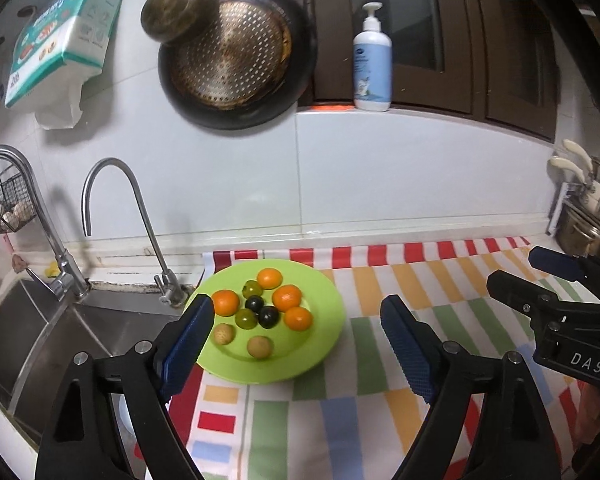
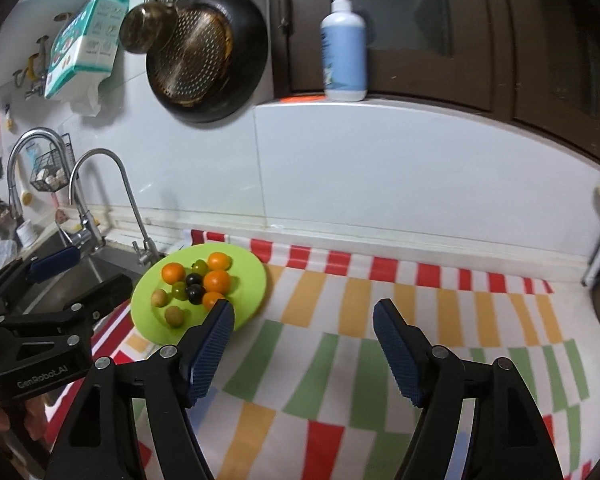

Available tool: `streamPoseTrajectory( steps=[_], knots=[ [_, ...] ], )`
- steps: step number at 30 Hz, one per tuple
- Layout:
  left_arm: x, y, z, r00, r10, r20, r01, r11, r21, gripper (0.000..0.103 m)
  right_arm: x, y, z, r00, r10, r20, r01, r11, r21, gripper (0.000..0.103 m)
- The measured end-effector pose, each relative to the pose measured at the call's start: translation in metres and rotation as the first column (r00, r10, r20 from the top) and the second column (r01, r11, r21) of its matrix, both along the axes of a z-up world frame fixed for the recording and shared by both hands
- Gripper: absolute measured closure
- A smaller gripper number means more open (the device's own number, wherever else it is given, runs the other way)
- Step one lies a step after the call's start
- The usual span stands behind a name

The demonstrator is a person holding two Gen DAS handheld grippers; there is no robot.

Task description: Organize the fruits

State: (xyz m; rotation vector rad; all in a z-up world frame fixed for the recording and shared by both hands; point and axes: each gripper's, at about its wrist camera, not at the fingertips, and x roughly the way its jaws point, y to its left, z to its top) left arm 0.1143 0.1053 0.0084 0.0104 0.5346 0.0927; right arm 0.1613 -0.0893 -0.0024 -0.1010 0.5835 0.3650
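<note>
A lime-green plate (image 1: 326,300) (image 2: 249,280) lies on the striped cloth beside the sink. On it sit several small oranges (image 1: 287,297) (image 2: 217,281), two dark round fruits (image 1: 269,316) (image 2: 195,293), two green grapes (image 1: 246,318) (image 2: 179,290) and two tan round fruits (image 1: 259,346) (image 2: 174,315). My left gripper (image 1: 296,304) hovers above the plate's near side, open, with nothing between its blue pads. My right gripper (image 2: 304,306) hangs open and empty over the cloth to the plate's right. Each gripper also shows at the edge of the other's view: the right gripper (image 1: 516,270) and the left gripper (image 2: 92,270).
A steel sink (image 1: 40,320) with two faucets (image 1: 140,216) lies left of the plate. A dark pan (image 1: 236,56) and a tissue pack (image 1: 60,36) hang on the wall. A soap bottle (image 1: 372,60) stands on the ledge. Pots and utensils (image 1: 588,208) crowd the far right.
</note>
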Motion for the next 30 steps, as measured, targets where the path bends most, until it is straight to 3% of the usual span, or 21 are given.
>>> streamPoseTrajectory(
  steps=[19, 30],
  knots=[
    [-0.075, -0.037, 0.024, 0.998, -0.059, 0.038, 0.059, 0.998, 0.001, 0.012, -0.086, -0.050, 0.024, 0.995, -0.096, 0.020, 0.095, 0.995, 0.031, 0.030],
    [-0.098, -0.051, 0.030, 0.995, -0.076, 0.061, 0.076, 0.997, 0.012, 0.006, -0.119, -0.069, 0.030, 0.990, -0.133, 0.040, 0.132, 0.991, 0.032, 0.030]
  ],
)
